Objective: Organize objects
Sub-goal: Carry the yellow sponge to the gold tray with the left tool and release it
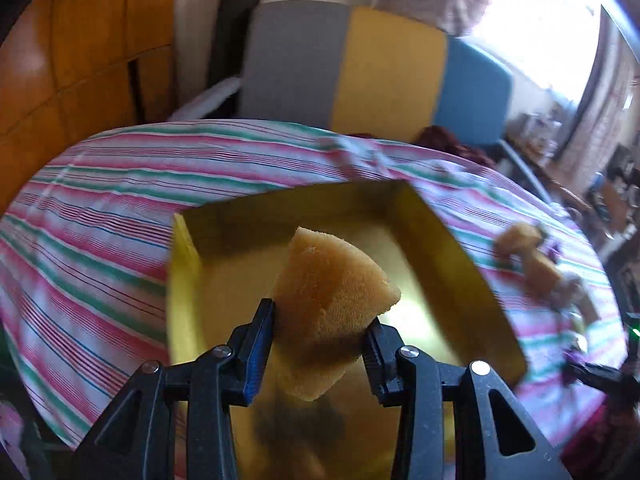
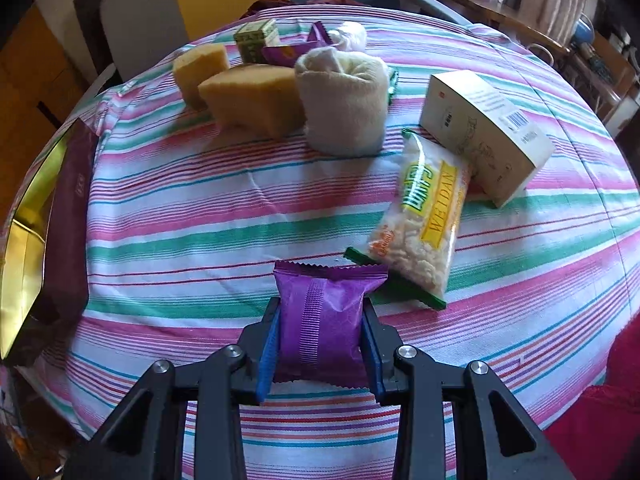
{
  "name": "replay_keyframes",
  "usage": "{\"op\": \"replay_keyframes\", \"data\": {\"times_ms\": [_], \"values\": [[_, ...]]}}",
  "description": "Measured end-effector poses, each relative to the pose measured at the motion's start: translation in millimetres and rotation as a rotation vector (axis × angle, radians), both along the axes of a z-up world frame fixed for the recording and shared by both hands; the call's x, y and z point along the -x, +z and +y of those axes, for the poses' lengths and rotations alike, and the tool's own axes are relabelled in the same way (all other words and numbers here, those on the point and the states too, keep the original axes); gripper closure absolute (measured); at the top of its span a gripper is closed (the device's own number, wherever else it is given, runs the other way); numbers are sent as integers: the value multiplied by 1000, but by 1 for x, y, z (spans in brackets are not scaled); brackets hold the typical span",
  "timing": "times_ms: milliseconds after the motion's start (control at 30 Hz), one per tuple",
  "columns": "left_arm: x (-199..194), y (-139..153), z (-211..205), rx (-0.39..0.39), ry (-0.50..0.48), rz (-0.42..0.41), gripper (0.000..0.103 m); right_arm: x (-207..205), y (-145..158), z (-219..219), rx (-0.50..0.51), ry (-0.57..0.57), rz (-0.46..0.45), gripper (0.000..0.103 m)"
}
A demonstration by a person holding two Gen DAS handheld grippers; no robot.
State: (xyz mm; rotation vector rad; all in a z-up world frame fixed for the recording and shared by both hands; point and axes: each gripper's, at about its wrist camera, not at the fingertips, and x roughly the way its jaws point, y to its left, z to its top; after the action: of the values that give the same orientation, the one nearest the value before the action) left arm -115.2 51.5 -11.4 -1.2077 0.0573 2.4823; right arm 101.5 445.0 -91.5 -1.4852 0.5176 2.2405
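I am holding a sponge wedge [image 1: 332,304] pinched in the left gripper [image 1: 320,332] jaws over the gold-lined box [image 1: 452,240], which looks empty. The right gripper [image 2: 320,336] jaws are pinching a purple packet [image 2: 326,320] on the striped surface [image 2: 200,232]. Two sponges [image 2: 248,96], a rolled towel [image 2: 344,100], a snack bag [image 2: 424,224] and a white carton [image 2: 484,128] are waiting, so I judge we are barely starting.

The clear snack packet [image 2: 420,220] is showing "WEIDAN" on its yellow label; the white carton [image 2: 486,128] is carrying a barcode and print too small to read.
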Motion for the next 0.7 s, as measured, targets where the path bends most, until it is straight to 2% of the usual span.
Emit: {"op": "replay_keyframes", "data": {"times_ms": [233, 400, 500, 567, 700], "values": [[59, -21, -8, 116, 79, 14, 58, 7, 5, -2, -37, 34, -13, 66], [91, -42, -11, 163, 123, -30, 52, 3, 5, -7, -48, 52, -12, 66], [96, -44, -12, 162, 129, -18, 44, 2, 4, -8, -52, 58, -12, 66], [96, -40, -13, 152, 116, -2, 30, 4, 3, -9, -55, 59, -15, 66], [93, -29, -24, 125, 145, 13, 30, -1, 4, -9, -62, 62, -17, 66]]}}
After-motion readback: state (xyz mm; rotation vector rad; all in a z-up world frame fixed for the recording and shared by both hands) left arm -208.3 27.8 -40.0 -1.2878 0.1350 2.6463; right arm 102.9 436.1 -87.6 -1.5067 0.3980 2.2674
